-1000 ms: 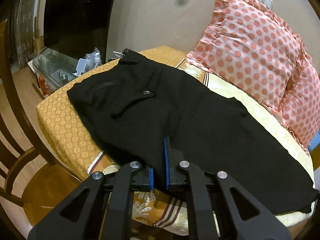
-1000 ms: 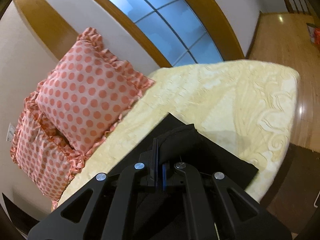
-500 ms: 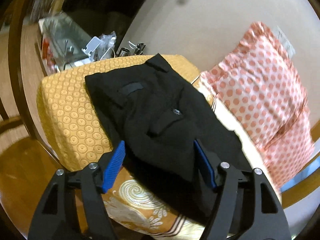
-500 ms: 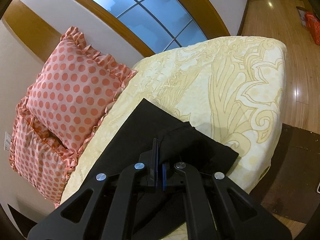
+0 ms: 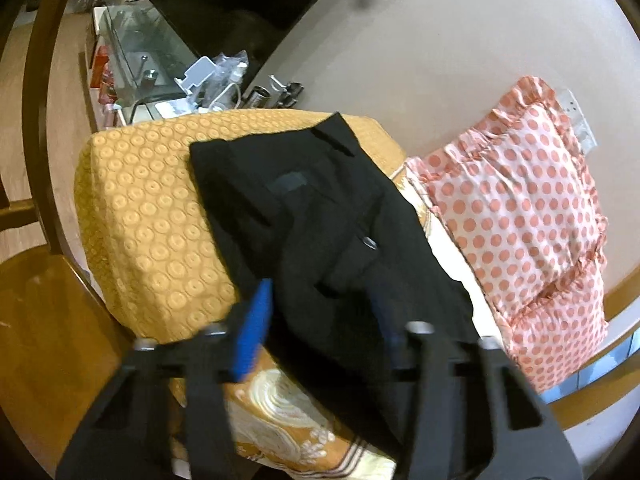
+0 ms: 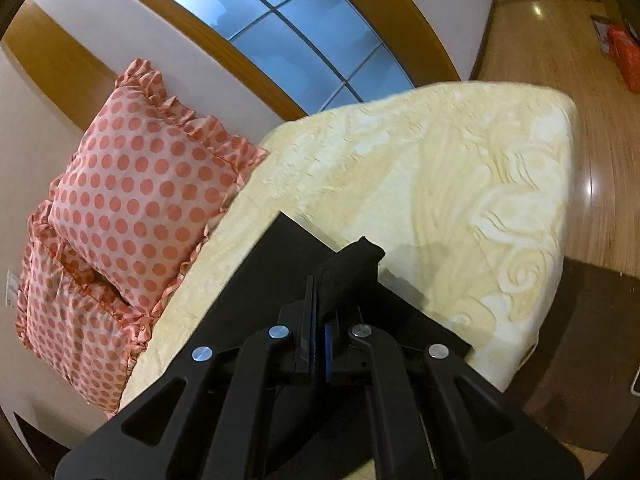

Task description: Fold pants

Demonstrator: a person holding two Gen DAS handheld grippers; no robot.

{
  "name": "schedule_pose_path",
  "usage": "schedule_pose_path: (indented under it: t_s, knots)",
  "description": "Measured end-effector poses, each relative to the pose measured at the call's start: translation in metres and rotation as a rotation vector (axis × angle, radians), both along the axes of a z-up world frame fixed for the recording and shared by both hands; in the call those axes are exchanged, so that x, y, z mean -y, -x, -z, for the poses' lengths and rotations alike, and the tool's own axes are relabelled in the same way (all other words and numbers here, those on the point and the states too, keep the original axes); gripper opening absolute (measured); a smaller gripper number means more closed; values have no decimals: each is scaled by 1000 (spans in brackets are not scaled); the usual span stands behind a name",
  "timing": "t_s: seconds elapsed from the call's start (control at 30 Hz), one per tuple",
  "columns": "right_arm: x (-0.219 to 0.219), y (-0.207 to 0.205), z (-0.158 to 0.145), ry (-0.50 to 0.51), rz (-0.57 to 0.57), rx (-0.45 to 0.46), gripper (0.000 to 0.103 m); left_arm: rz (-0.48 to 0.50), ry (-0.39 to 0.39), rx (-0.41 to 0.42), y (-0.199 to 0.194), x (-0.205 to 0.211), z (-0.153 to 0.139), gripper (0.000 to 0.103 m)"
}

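on the bed (image 6: 420,168), the right gripper (image 6: 318,320) is pinching the pants (image 5: 320,240); the left gripper (image 5: 320,320) is closing around loose cloth, risking a bunched, crooked fold.

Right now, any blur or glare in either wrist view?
Left wrist view: motion blur smears the left claw, closing around the black pants, and the orange bedcover. Right wrist view: sharp on the right claw, shut on the pants; glare spots on the wooden floor. Both bend straight lines, fisheye.
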State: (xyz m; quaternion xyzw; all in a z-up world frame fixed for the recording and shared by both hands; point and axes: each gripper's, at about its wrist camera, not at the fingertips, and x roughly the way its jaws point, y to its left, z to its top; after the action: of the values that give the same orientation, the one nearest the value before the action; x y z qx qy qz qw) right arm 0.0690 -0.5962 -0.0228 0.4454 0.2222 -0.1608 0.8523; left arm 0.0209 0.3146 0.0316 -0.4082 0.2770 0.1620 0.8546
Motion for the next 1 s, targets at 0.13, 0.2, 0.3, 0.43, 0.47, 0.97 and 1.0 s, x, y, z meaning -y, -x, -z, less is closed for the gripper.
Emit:
schedule_pose_path:
  t_s: [0.13, 0.2, 0.3, 0.43, 0.47, 0.97, 1.0]
  knots:
    - [-2, 2, 1, 12, -3, -7, 3, -20, -75, -6, 0, -3, -7, 13]
    - [-3, 1, 0, 30, -5, -14, 3, -49, -141, -4, 5, -2, -15, 10]
    - [-5, 1, 1, 36, -11, -20, 3, -61, -230, -69, 4, -1, -12, 10]
    - [-6, 1, 3, 43, -9, -22, 3, -68, -285, -145, 0, 2, 2, 27]
    - [-7, 1, 2, 47, -10, -24, 3, -87, -330, -173, 0, 6, 0, 41]
    - [-13, 5, -5, 92, -11, -46, 3, 69, -510, 34, -3, 90, -54, 85]
    - [-14, 9, -9, 95, -7, -29, 3, 107, -509, 36, -9, 98, -53, 86]
